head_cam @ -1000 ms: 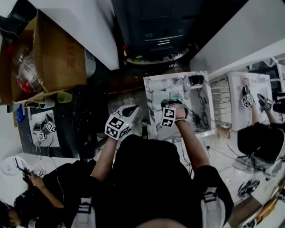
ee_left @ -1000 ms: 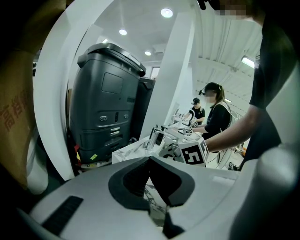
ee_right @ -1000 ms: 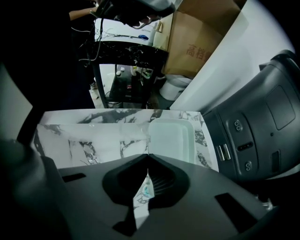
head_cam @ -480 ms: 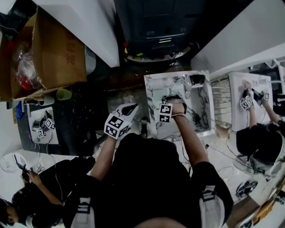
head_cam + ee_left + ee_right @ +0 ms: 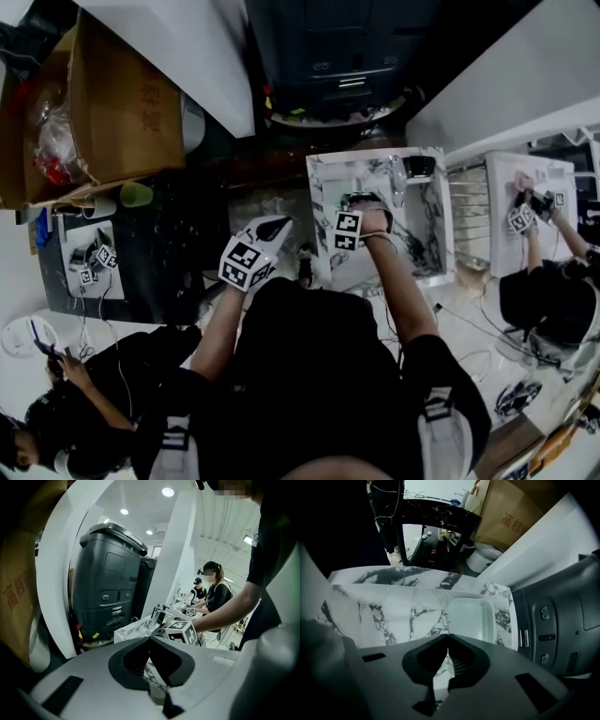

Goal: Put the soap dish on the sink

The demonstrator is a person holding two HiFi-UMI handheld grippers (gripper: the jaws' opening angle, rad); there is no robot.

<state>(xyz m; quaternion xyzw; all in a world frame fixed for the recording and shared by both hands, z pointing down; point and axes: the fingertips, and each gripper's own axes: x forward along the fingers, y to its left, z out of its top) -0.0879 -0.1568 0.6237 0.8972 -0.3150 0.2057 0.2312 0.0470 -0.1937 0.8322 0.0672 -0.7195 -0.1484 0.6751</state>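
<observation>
Sink (image 5: 393, 611) of white veined marble lies under the right gripper (image 5: 449, 637), whose jaws are pressed together on the near rim of the pale soap dish (image 5: 471, 618). The dish is over the sink's top, near a corner. Left gripper (image 5: 150, 638) is off to the side, jaws closed on nothing.
</observation>
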